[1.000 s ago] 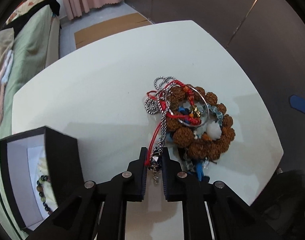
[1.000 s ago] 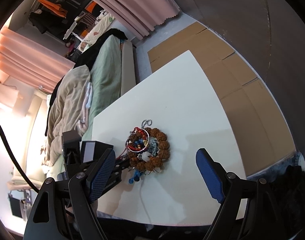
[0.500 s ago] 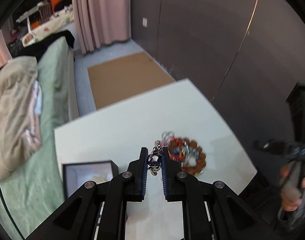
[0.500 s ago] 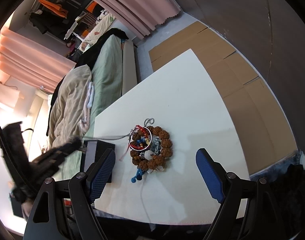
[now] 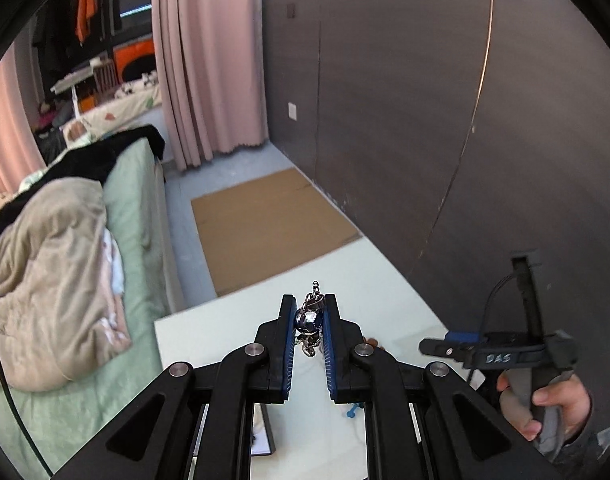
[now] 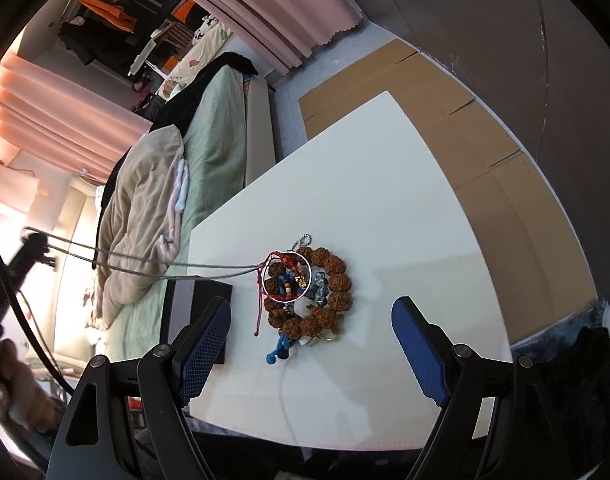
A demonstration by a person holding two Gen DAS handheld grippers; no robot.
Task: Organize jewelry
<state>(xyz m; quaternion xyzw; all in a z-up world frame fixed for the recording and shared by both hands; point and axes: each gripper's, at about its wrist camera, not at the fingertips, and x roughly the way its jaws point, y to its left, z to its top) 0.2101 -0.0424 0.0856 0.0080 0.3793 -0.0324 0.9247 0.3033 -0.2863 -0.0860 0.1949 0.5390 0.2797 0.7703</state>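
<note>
My left gripper [image 5: 309, 308] is shut on the pendant [image 5: 308, 320] of a silver chain necklace and is raised high above the white table [image 5: 241, 332]. In the right wrist view the chain [image 6: 153, 262] stretches taut from the left gripper [image 6: 33, 242] at far left down to the jewelry pile [image 6: 305, 292]. The pile is a brown bead bracelet [image 6: 337, 280], a silver bangle, a red cord [image 6: 261, 300] and blue beads. My right gripper [image 6: 311, 350] is open and empty, above the table's near edge. The black jewelry box [image 6: 197, 304] stands left of the pile.
A bed with a green sheet and beige duvet [image 6: 145, 208] lies beside the table on the left. Flat cardboard [image 6: 465, 128] covers the floor beyond the table. A dark wall [image 5: 425, 100] and pink curtains [image 5: 209, 60] are behind.
My left gripper has lifted up and away from the pile with the necklace pendant, drawing the chain out taut. The right gripper has stayed still and open.
</note>
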